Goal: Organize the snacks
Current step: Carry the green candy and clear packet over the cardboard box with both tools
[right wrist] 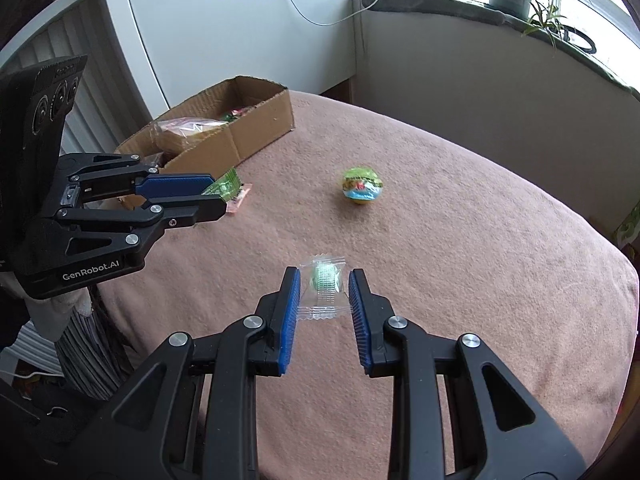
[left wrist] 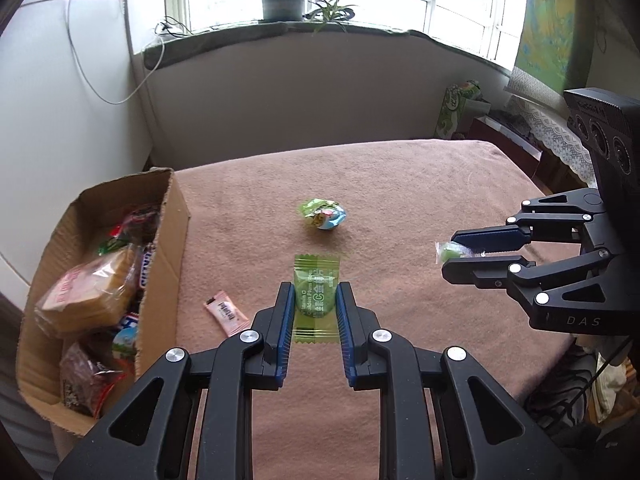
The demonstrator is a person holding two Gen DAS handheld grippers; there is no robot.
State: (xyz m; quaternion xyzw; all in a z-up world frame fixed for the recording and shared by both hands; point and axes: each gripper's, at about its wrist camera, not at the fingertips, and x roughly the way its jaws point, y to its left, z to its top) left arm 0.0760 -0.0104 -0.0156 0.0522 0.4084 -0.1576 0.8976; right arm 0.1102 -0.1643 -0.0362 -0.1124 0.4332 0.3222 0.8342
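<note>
Both claws are clamping light, crinkly sweets by the middle: left claw gripping a green plum candy, right claw pinching a clear-wrapped candy, cardboard box waiting.

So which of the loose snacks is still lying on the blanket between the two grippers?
The round foil-wrapped ball, green, blue and yellow. The flat green packet and the clear-wrapped green candy are each clamped in a gripper.

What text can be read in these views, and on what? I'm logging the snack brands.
"GenRobot.AI": left gripper body.
"DAS": right gripper body.
"Vitamin C", "Plum": green packet in the left gripper; other print too blurred.
Pink sachet, round snack, cardboard box wrappers: unreadable.
</note>
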